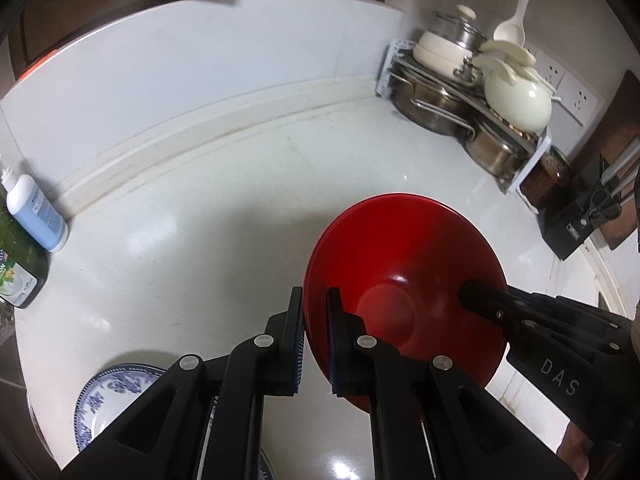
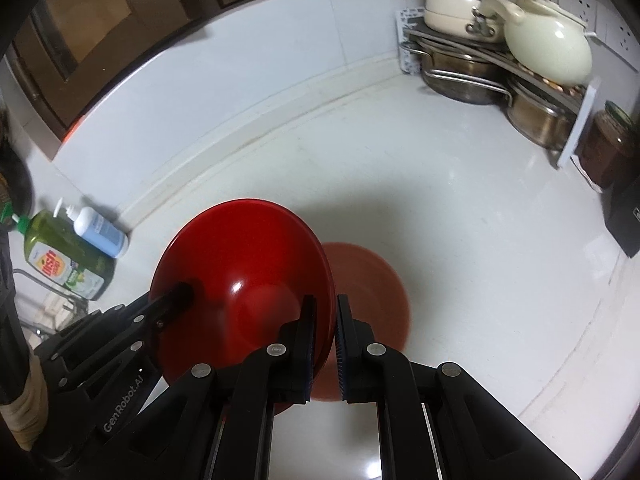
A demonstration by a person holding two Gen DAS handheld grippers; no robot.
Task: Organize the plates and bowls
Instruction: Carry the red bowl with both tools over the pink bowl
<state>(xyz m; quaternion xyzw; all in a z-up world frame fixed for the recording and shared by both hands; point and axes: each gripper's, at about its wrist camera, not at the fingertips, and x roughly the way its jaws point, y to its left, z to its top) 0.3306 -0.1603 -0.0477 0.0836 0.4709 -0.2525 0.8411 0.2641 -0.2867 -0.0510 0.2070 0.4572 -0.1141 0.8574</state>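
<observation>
1. Glossy red rigid bowl (image 1: 404,292) is held tilted above the white surface (image 1: 200,220), its rim pinched from both sides.
2. Left tongs (image 1: 314,340) clamped on rim at 9 o'clock; right tongs (image 2: 326,344) clamped at 3 o'clock.
3. Looks light, stiff and slick, so grip the rim only.
4. Blue-patterned white plate (image 1: 104,396) sits at 7 o'clock.

The left gripper (image 1: 316,304) was clamped on the near rim of a red bowl (image 1: 404,264), one pad outside the wall and one inside. The right gripper (image 1: 476,294) reached in from the right, pinching the opposite rim. The bowl hung above a white countertop (image 1: 192,200). A blue-patterned plate (image 1: 108,392) lay at lower left, a white bottle (image 1: 36,212) stood against the backsplash, and a rack of pots (image 1: 472,100) filled the far corner.
</observation>
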